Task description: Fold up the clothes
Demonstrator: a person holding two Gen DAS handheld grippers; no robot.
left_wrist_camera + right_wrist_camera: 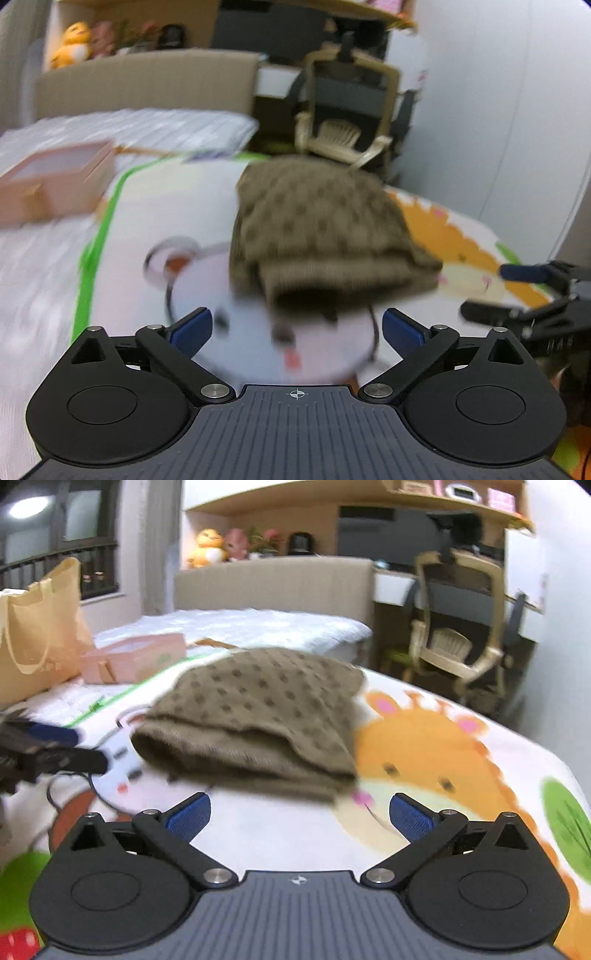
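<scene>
Jaws spread; folded garment (255,720) lies ahead, untouched.

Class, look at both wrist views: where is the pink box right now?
The pink box sits on the bed's far left, beyond the folded brown garment, beside a tan tote bag.

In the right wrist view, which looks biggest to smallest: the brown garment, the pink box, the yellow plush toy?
1. brown garment, though it lies nearest the camera
2. pink box
3. yellow plush toy, far back, so its real size is unsure
</scene>
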